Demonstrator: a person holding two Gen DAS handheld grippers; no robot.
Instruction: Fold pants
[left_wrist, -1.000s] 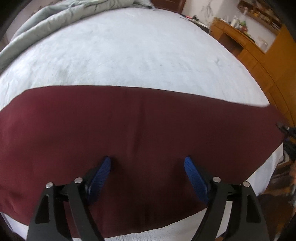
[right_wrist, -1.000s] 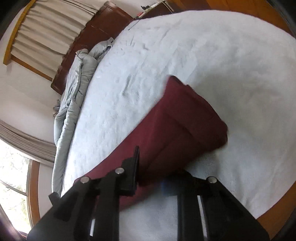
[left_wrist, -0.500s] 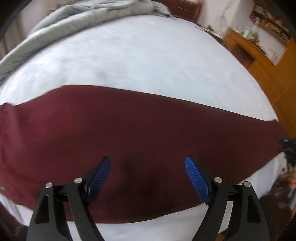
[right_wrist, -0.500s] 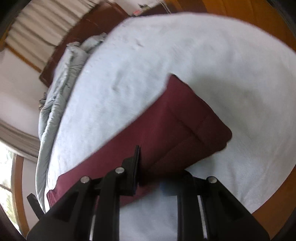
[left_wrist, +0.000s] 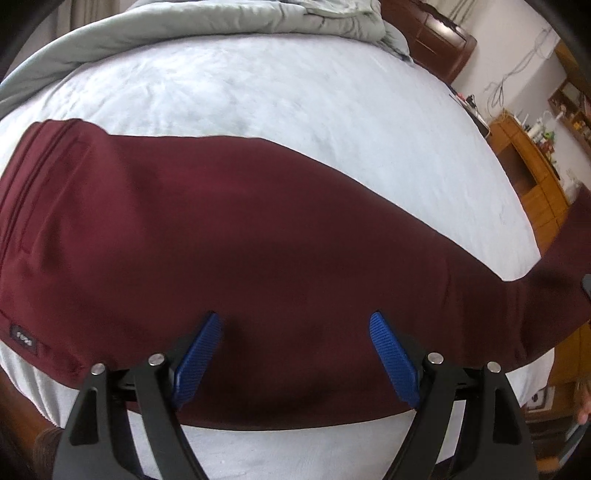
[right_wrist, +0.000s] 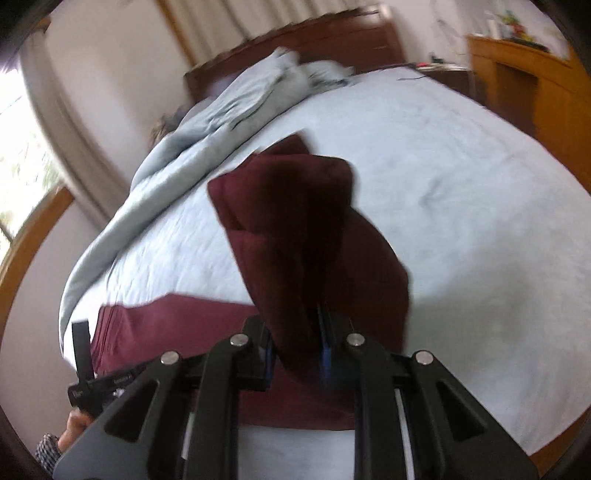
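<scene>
Since a second ago the right gripper (right_wrist: 297, 354) has lifted the leg end of the pants (left_wrist: 229, 236) off the bed (left_wrist: 295, 107); that end now hangs up at centre frame in the right wrist view, bunched and dark, where before it lay flat. Right gripper is clamped narrow on that cloth. Left gripper (left_wrist: 295, 350) stays spread wide at bottom centre of its view, blue pads (left_wrist: 199, 354) hovering over the mid-thigh area, holding nothing; can't tell if the pads touch the fabric. Pants lie across the middle of the left wrist view, waistband (left_wrist: 33, 177) at left edge, leg end rising out of frame at right. Grey duvet (left_wrist: 207, 22) sits along the top, well apart. Risks: the pinch looks bunched rather than on a clean hem, so layers may slip out or the fold lands crooked. With nothing pinning the middle, pulling the leg over could drag the whole garment and wrinkle it. The right view is blurred, so the grip depth is unclear.
</scene>
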